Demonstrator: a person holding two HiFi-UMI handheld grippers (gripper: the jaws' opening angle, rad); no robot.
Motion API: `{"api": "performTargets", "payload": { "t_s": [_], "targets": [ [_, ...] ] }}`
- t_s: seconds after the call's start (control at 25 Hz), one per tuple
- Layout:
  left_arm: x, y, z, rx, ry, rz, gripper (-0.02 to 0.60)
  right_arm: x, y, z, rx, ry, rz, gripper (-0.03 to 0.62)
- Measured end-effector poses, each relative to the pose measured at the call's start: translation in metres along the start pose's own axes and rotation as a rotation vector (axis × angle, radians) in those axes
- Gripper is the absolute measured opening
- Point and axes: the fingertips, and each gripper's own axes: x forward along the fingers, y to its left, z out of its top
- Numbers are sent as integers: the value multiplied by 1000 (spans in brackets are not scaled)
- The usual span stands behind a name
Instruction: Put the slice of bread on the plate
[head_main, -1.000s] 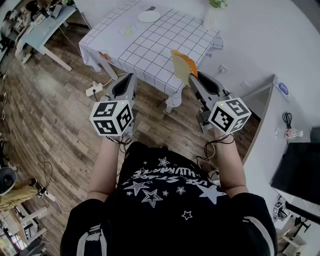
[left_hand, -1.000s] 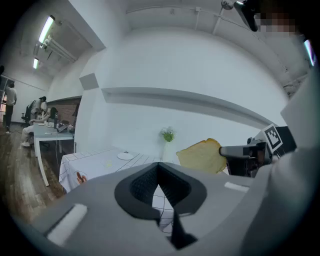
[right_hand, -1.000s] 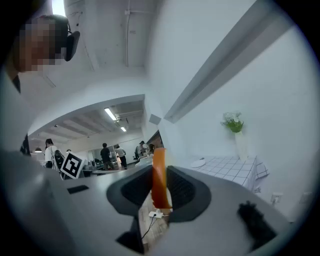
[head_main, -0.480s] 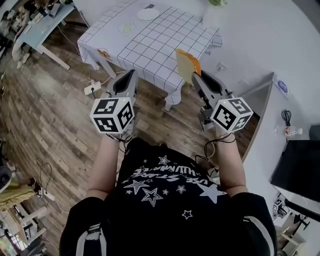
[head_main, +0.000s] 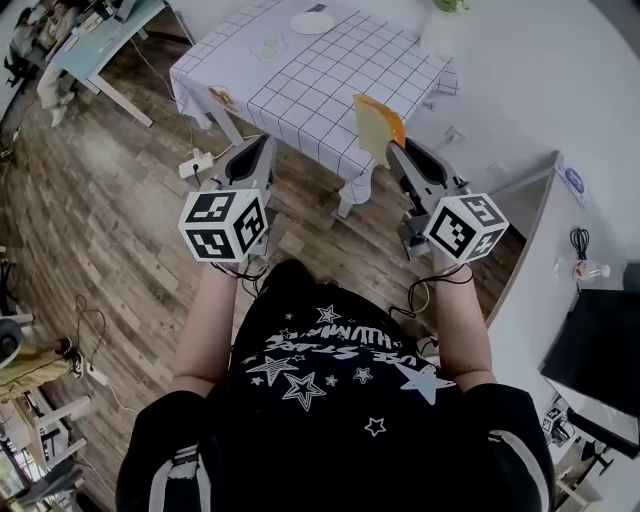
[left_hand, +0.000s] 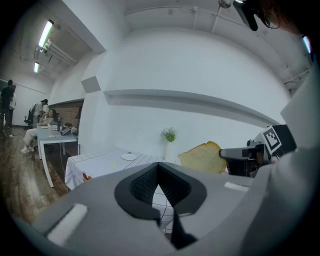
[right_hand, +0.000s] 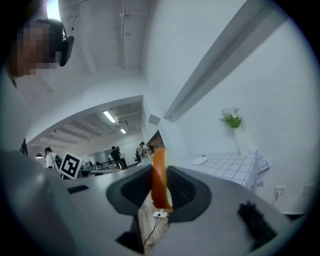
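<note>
Head view: the person is standing on the wooden floor, short of the near edge of the checked table. The right gripper is clamping the slice of bread upright, in the air, off the table's near corner. The left gripper is pointing at the table and carrying nothing. The plate is sitting at the table's far edge, well apart from the bread.

Left gripper view: its jaws are meeting tip to tip with nothing between them. The bread is showing at the right in the other gripper. The plate is lying far back on the table.

Right gripper view: the pads are pressing both faces of the bread, seen edge-on. The plate is sitting empty across the table.

Progress: the pickup looks done and the carry is under way. The approach, the lowering onto the plate and the release are left.
</note>
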Motion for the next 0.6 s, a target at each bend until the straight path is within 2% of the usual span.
{"api": "performTargets", "payload": {
  "t_s": [0.32, 0.6],
  "targets": [
    [-6, -6, -7, 10, 15, 19, 9, -3, -3, -6, 14, 12, 15, 100],
    [6, -1, -10, -6, 15, 12, 9, -1, -18, -15, 50, 27, -13, 101]
  ]
}}
